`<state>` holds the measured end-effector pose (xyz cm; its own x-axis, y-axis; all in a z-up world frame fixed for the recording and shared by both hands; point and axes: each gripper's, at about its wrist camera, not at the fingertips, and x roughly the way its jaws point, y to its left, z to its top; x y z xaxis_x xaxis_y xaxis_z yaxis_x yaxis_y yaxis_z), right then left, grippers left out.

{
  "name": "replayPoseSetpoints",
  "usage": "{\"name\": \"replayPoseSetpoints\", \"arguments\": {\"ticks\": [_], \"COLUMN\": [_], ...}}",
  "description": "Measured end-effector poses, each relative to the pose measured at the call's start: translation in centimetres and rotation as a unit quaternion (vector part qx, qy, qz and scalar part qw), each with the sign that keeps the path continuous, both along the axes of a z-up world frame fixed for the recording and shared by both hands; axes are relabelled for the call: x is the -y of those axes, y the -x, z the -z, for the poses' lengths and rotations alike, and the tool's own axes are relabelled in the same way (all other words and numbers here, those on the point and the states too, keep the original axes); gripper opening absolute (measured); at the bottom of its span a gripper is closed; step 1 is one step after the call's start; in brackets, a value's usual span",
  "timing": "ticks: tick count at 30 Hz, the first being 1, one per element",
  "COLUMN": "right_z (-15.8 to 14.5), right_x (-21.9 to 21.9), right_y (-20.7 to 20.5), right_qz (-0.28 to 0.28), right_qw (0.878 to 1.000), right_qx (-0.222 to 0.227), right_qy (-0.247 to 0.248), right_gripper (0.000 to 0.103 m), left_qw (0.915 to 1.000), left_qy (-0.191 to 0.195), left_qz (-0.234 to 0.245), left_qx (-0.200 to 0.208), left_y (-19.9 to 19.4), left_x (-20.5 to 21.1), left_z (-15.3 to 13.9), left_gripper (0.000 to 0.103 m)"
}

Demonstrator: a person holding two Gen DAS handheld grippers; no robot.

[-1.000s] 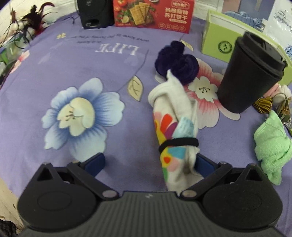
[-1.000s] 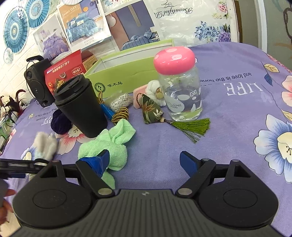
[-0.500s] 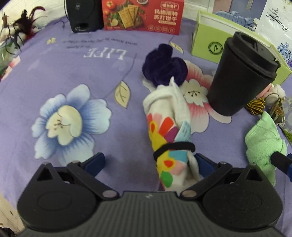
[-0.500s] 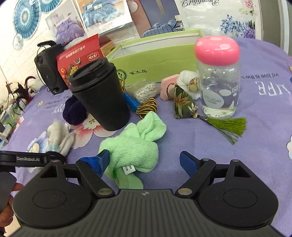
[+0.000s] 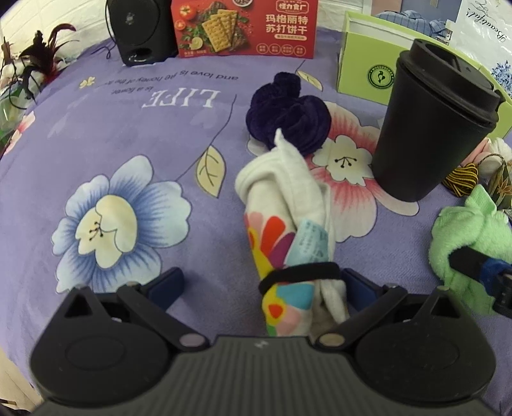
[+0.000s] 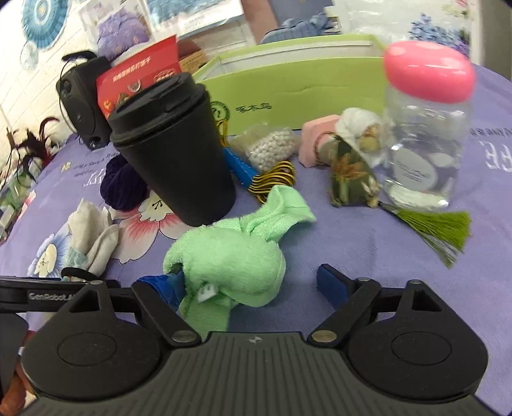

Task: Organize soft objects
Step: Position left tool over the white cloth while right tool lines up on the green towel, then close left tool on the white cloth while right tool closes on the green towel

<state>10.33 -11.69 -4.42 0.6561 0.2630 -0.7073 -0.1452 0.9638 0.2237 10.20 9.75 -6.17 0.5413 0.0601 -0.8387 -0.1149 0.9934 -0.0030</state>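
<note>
A rolled white cloth with coloured flower print and a black band lies on the purple floral cloth; it also shows in the right wrist view. My left gripper is open around its near end, which lies against the right finger. A dark purple plush cloth lies just beyond the roll. A green towel bundle lies between the open fingers of my right gripper, against the left finger; it also shows in the left wrist view.
A black lidded cup stands between the roll and the green towel. Behind are a green box, a pink-lidded jar, a tasselled sachet, a red cracker box and a speaker.
My right gripper has moved forward and left until the green towel lies between its fingers. My left gripper has edged forward along the roll. Both stay open.
</note>
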Motion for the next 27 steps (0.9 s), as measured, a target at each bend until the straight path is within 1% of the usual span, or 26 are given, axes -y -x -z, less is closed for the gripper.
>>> {"name": "replayPoseSetpoints", "arguments": {"ticks": [2, 3, 5, 8, 10, 12, 14, 16, 20, 23, 24, 27], "right_z": [-0.1, -0.3, -0.4, -0.9, -1.3, -1.9, -2.3, -1.8, -0.3, 0.3, 0.5, 1.0], "right_x": [-0.9, -1.1, -0.7, 0.5, 0.9, 1.4, 1.2, 0.6, -0.7, -2.6, -2.8, -2.4], "right_y": [-0.5, -0.2, 1.0, 2.6, 3.5, 4.0, 3.6, 2.6, 1.0, 0.6, 0.7, 1.4], "right_qz": [-0.006, -0.012, -0.021, -0.019, -0.016, -0.007, 0.007, 0.012, 0.006, -0.012, -0.014, -0.014], "right_qw": [1.000, 1.000, 0.999, 0.997, 0.997, 0.997, 0.998, 0.999, 1.000, 0.999, 0.999, 0.999], "right_qx": [-0.005, -0.004, 0.002, -0.003, -0.009, -0.001, 0.009, -0.002, -0.017, 0.003, 0.010, 0.030], "right_qy": [0.009, 0.003, -0.030, -0.074, -0.074, -0.075, -0.059, -0.033, -0.026, 0.035, 0.042, 0.036], "right_gripper": [0.075, 0.075, 0.075, 0.074, 0.074, 0.074, 0.074, 0.074, 0.074, 0.077, 0.079, 0.079], "left_qw": [1.0000, 1.0000, 0.9999, 0.9997, 0.9995, 0.9995, 0.9995, 0.9995, 0.9995, 0.9995, 0.9995, 0.9995], "left_qy": [-0.005, -0.005, 0.001, 0.005, 0.005, 0.004, 0.001, 0.000, 0.000, 0.001, 0.003, 0.007], "left_qz": [0.001, 0.003, 0.012, 0.023, 0.029, 0.031, 0.032, 0.032, 0.030, 0.032, 0.032, 0.030], "left_qx": [0.000, 0.000, -0.002, -0.004, -0.005, -0.005, -0.006, -0.004, -0.002, -0.001, -0.001, -0.004], "left_y": [-0.1, 0.0, 0.1, 0.4, 0.5, 0.5, 0.4, 0.5, 0.5, 0.6, 0.6, 0.7], "left_x": [0.2, 0.1, -0.2, -0.5, -0.6, -0.6, -0.5, -0.4, -0.3, -0.4, -0.5, -0.8], "left_z": [0.0, 0.0, -0.1, -0.2, -0.2, -0.2, -0.2, -0.2, -0.1, -0.1, -0.1, -0.3], "left_gripper": [0.103, 0.103, 0.103, 0.103, 0.103, 0.103, 0.103, 0.103, 0.103, 0.103, 0.103, 0.103]}}
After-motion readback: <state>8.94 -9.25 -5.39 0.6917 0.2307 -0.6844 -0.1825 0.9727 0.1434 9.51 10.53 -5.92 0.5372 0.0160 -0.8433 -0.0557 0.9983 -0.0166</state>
